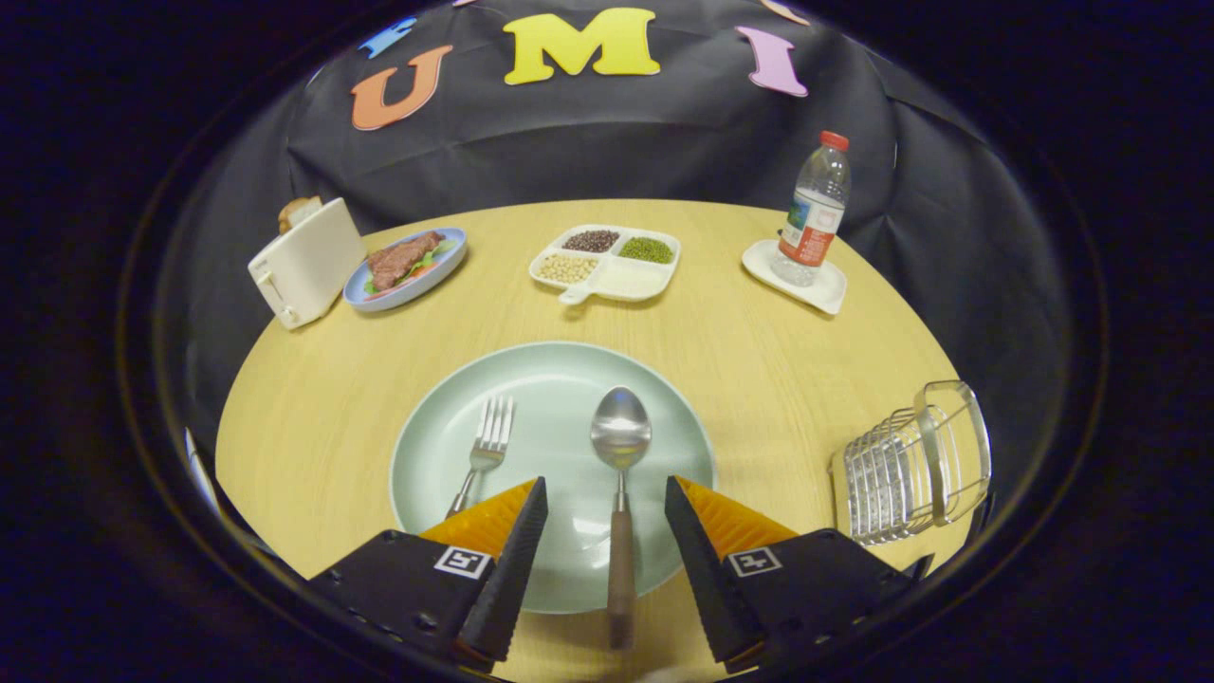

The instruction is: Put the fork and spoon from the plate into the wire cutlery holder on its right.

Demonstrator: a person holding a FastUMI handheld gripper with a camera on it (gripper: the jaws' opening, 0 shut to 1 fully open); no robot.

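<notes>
The spoon (620,474) lies on the pale green plate (446,446), bowl pointing away, its wooden handle running back between the spread fingers of the gripper (605,512), which touch nothing. The fork (486,451) rests just left of it, handle under the left finger. To the plate's right, near the table (759,379) edge, stands the wire cutlery holder (910,465).
</notes>
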